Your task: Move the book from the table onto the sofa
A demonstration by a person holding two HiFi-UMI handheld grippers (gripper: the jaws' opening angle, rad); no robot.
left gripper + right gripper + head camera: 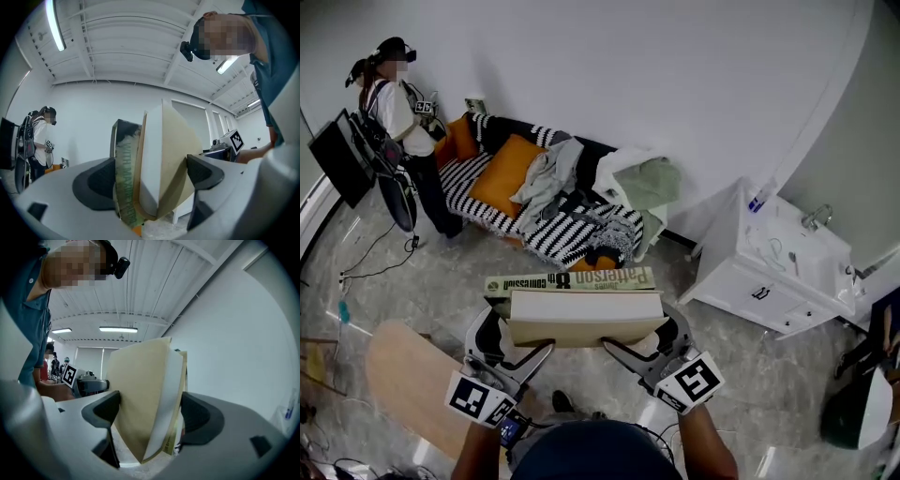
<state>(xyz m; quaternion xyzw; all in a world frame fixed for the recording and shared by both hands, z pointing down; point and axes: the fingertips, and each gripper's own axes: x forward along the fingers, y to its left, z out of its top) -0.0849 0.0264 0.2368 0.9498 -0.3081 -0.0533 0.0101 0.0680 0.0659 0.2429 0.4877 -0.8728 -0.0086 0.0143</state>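
Book is up in the air in front of me, off the desk down at my lower left. My left hand-held gripper is clamped across its thickness at one end, jaws pressed against the covers. My right hand-held gripper pinches the other end the same way. Page edge faces me, spine faces the striped sofa ahead, which is heaped with clothes. A person stands at the sofa's left end.
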